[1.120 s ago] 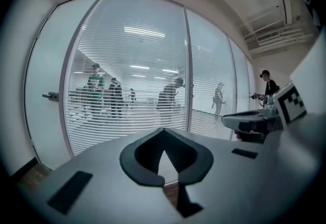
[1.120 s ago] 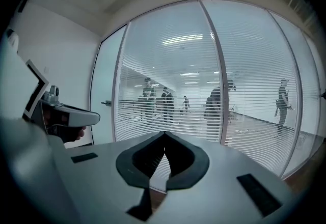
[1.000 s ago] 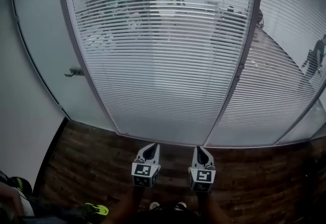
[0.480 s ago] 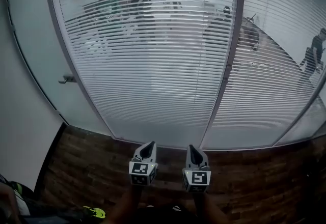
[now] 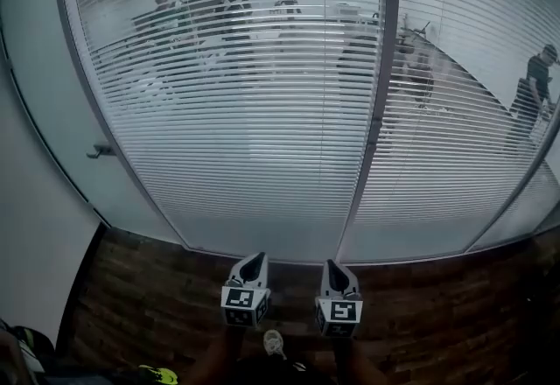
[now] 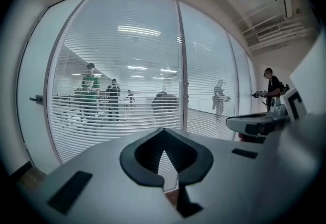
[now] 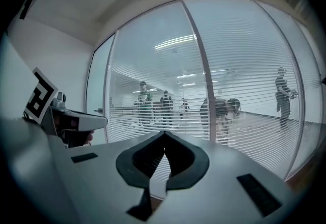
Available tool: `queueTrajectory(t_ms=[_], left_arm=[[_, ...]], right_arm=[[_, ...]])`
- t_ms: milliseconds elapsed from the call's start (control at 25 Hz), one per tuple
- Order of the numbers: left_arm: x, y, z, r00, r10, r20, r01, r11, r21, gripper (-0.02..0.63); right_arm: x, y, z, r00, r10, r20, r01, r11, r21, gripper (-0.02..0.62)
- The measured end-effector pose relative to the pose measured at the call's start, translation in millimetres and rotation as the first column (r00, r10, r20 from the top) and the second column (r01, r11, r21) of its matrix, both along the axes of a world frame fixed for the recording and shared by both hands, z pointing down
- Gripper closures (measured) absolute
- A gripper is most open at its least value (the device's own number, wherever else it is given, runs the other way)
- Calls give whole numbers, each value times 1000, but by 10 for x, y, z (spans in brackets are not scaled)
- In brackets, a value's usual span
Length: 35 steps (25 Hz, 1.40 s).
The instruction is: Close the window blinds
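White horizontal window blinds [image 5: 236, 129] hang behind a tall glass wall, slats tilted open so people in the room beyond show through. A second blind panel [image 5: 455, 147] hangs right of the grey mullion [image 5: 374, 121]. My left gripper [image 5: 252, 264] and right gripper [image 5: 335, 269] are side by side low in the head view, both shut with nothing between the jaws, well short of the glass. The blinds [image 6: 122, 101] fill the left gripper view, and the blinds [image 7: 239, 95] fill the right gripper view too. No wand or cord is visible.
A frosted glass door with a handle [image 5: 101, 150] stands left of the blinds. The dark wood-pattern floor [image 5: 157, 287] runs to the base of the glass. My shoe [image 5: 274, 343] shows below the grippers. A person [image 5: 529, 94] stands at the far right.
The view has shifted so the glass wall, door handle and mullion slid left. Both grippers stay shut, side by side, slightly lower in the frame.
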<state>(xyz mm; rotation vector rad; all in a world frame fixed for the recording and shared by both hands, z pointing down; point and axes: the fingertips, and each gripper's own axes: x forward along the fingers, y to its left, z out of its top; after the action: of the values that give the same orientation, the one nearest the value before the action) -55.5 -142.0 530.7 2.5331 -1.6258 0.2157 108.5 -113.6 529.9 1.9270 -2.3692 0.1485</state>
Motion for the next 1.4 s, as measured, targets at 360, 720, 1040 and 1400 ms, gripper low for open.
queueTrajectory(t_ms=[360,720,1040,1400], left_arm=[[115,-565,172,999,46,-12,-46,999,-24,611],[276,-1161,177,991,129,-26,-130,991,-16,611],[337,-1538,103,976,214,-31,-214,977,-1,611],[326,-1639,250,967,247,-57,-248,969,1,611]], right_arm=[[59,-481,296,999,24,-43,-26,998,-57,594],[93,-1076,240,997,61,-54,-64,995,-73,594],[75,-1453,138,993,110,-48,-113,992,-62,594],[166,-1691,84,989,142,-31,-145,985,-91,594]])
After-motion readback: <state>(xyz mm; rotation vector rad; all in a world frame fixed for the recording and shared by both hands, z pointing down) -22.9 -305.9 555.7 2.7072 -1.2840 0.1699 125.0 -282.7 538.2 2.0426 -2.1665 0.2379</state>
